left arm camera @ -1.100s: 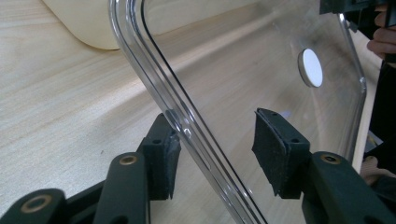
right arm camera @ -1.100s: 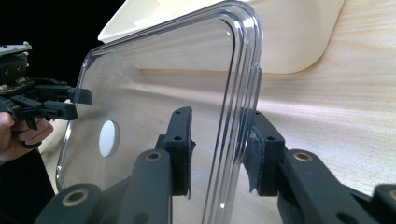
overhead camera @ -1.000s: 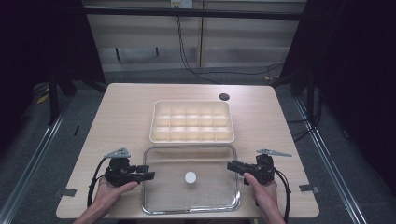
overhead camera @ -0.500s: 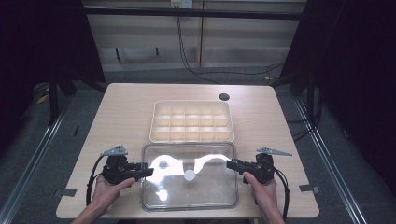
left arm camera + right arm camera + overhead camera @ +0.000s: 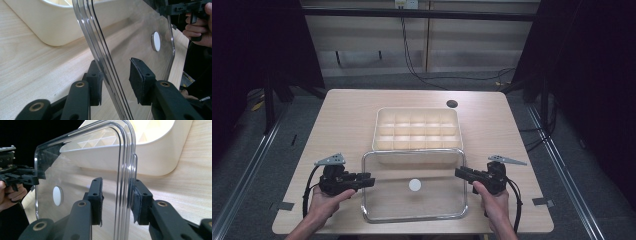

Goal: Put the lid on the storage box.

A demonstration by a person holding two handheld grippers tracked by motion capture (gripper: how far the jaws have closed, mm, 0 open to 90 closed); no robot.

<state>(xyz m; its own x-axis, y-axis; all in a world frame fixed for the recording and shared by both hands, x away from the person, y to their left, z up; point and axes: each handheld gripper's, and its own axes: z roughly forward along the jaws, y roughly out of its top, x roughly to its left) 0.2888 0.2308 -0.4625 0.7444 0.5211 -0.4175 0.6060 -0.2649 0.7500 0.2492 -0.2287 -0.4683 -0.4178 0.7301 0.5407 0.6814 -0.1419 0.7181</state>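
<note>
I have the clear lid (image 5: 414, 210) between my two claws, lifted off the tabletop (image 5: 347, 125) just on my side of the cream compartment tray (image 5: 417, 129); its far edge overlaps the tray's near wall in the high view. The lid's round white knob (image 5: 415, 185) sits at its middle.

My left claw (image 5: 368, 181) straddles the lid's left rim. In the left gripper view one pad (image 5: 96, 85) touches the rim, while the other pad (image 5: 140, 80) stands off it with a visible gap, so this claw is apart and not truly clamping. My right claw (image 5: 461, 173) straddles the right rim; in the right gripper view one pad (image 5: 140, 202) presses the rim, the other pad (image 5: 97, 200) looks slightly clear of it. I judge that grip loose too, though I cannot tell for certain.

I read the step as carrying the lid forward to seat it on the tray. To do it well I should first close both claws firmly on the rim, since slick plastic could slide or tip. Then I want both hands level and moving together, so the lid does not twist. I line its corners with the tray's corners before lowering and release both sides at once.
</note>
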